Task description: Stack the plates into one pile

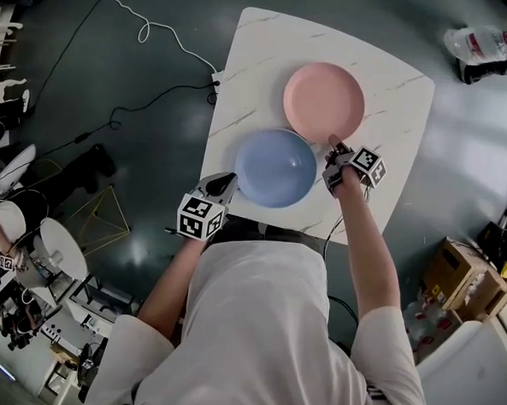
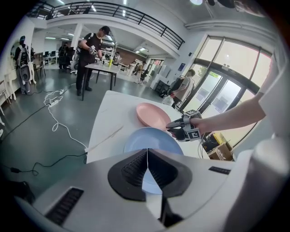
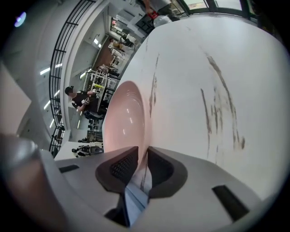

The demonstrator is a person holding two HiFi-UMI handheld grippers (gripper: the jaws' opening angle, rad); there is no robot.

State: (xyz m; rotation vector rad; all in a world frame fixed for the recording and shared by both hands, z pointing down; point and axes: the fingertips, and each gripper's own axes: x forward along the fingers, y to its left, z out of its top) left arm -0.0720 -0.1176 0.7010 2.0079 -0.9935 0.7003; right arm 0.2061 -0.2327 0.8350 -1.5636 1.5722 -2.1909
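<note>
Stands at the 6 o'clock edge of a white marbled table [image 1: 398, 86], both arms reaching over it. Clamps the left gripper [image 1: 223, 185] on the blue plate [image 1: 275, 167] at about 8 o'clock of its rim, pads drawn together on the thin edge. Pinches the pink plate [image 1: 324, 101] with the right gripper [image 1: 334, 147] at about 5 o'clock of its rim: jaws narrow, one pad inside the dish, the other outside, the rim filling the gap between them. Has both plates lying on the table, unstacked, pink at 1 o'clock from blue, rims meeting or just short of it; cannot tell which. Slants both grippers down toward the tabletop. Beyond the table, at 10 o'clock, a white cable [image 1: 147, 32] looping over the dark floor [image 1: 166, 89]; at 4 o'clock, cardboard boxes [image 1: 455, 274].
</note>
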